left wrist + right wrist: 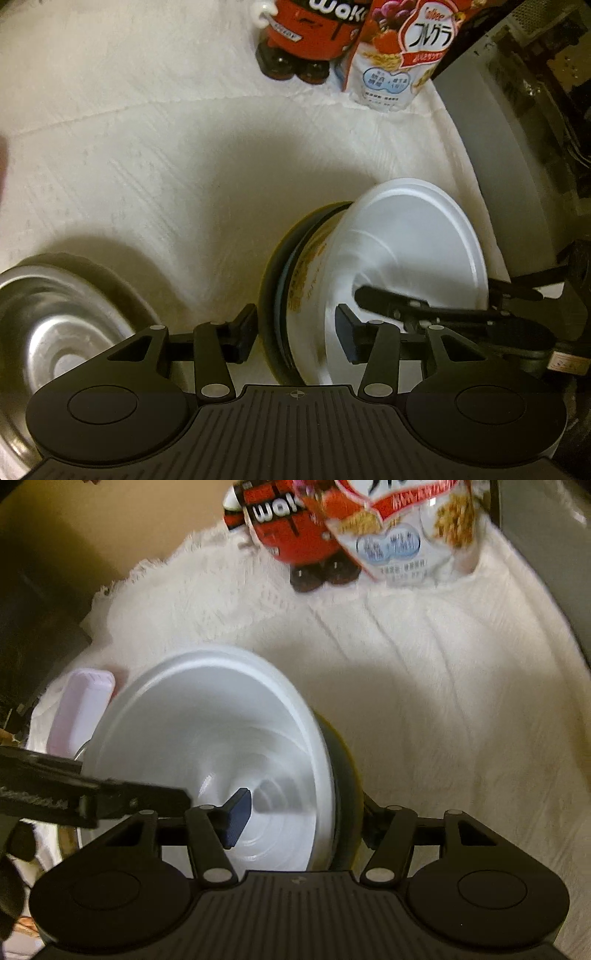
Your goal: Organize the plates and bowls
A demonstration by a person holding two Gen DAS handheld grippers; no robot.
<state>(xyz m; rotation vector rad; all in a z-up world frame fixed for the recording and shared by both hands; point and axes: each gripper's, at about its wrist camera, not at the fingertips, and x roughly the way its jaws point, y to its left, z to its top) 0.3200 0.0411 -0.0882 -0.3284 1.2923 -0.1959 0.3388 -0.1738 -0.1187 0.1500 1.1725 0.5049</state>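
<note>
A white bowl (406, 243) sits nested in a gold-patterned bowl (310, 273) and a dark outer bowl (269, 295), and the stack tilts on its side. My left gripper (295, 334) straddles the stack's near wall. It is open, one finger outside the dark bowl and one inside the white bowl. My right gripper (303, 818) is shut on the same stack. Its left finger (236, 818) presses inside the white bowl (207, 731), and its other finger is hidden behind the dark bowl (345, 775). The right gripper's finger (391, 301) also shows in the left wrist view.
A steel bowl (55, 332) lies to the left on the white cloth (166, 166). A pink tray (81, 709) lies beyond the stack. A red-labelled bottle pack (306, 33) and a cereal bag (399, 51) stand at the back. A grey appliance (517, 177) borders the right.
</note>
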